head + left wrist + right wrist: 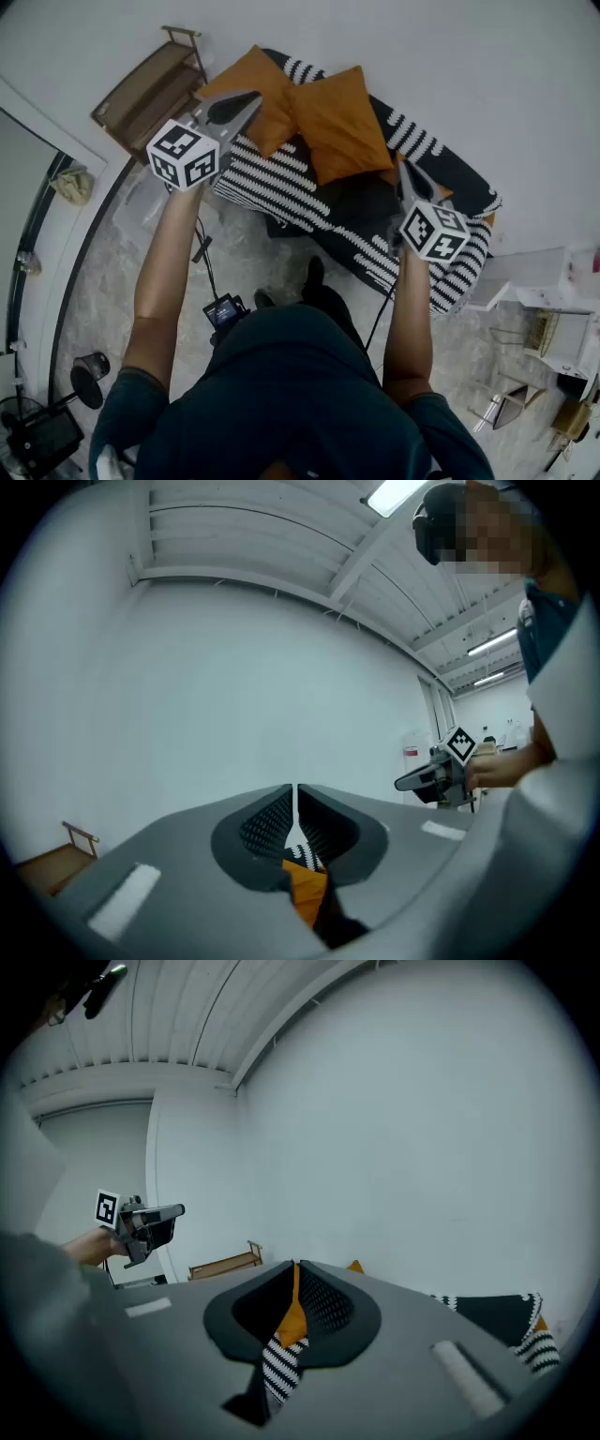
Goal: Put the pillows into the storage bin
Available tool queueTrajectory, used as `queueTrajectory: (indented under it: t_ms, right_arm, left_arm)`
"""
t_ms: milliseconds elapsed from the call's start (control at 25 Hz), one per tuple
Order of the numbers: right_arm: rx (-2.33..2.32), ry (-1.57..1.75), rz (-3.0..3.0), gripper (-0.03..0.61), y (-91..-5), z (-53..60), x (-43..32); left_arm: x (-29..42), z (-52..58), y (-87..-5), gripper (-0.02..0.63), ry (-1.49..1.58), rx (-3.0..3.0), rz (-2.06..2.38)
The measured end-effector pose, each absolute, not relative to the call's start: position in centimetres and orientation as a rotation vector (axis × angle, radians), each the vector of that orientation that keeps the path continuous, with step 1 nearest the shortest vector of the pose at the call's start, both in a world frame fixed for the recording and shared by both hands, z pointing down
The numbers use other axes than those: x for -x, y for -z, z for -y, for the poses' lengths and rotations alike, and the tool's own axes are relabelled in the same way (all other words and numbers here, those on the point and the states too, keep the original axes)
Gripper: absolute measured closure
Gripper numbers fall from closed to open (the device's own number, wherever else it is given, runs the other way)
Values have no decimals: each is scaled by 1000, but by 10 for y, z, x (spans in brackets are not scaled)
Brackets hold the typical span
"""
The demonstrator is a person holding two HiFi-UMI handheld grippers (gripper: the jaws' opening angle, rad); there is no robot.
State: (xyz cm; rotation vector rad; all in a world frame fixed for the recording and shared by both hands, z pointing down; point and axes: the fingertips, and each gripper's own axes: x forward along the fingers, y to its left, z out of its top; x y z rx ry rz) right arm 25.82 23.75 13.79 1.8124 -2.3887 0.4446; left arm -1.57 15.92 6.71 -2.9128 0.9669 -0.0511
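So, both grippers are held up in the air, one in each of the person's hands, tips pointing away at the wall.

Left gripper point(294, 794): jaws pressed together, only a hairline slit between the pads, nothing in it. Not touching anything.

Right gripper point(296, 1267): same, with jaws together and nothing gripped. It hangs clear of everything below.

The two are well apart and roughly level. Each gripper view shows the other one off to its inner side.

Below them is the striped couch point(272, 183), running from under the left gripper to under and past the right one. In both gripper views, orange and black-and-white stripes show through the cut-out under the jaws. That is background, not a grip.

Pillows, both orange and both lying on the couch:
- left pillow point(277, 117): directly under the left gripper's tips, partly covered by it in the head view.
- mid pillow point(337, 127): between the grippers, nearer the left, with its edge overlapping the left pillow.

An orange corner point(441, 190) pokes out just beside the right gripper. Can't tell what it belongs to.

Farther out, a wooden rack point(150, 89) stands on the outer side of the left gripper, against the wall point(469, 75).
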Motion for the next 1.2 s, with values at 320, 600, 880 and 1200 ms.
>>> queueTrajectory:
  t_ms: [320, 600, 880, 1200]
  right_arm:
    - [-1820, -458, 2385, 551, -143, -238, -254]
    - [-1851, -509, 2400, 548, -149, -234, -245]
    - [-1831, -636, 2417, 538, -179, -212, -249]
    - [-1817, -780, 2398, 523, -228, -134, -278]
  left_arm:
    - [21, -158, -70, 598, 50, 2922, -961]
    - [38, -153, -73, 598, 44, 2927, -965]
    - [37, -128, -92, 598, 62, 2968, -976]
    - [9, -50, -121, 598, 142, 2997, -1020]
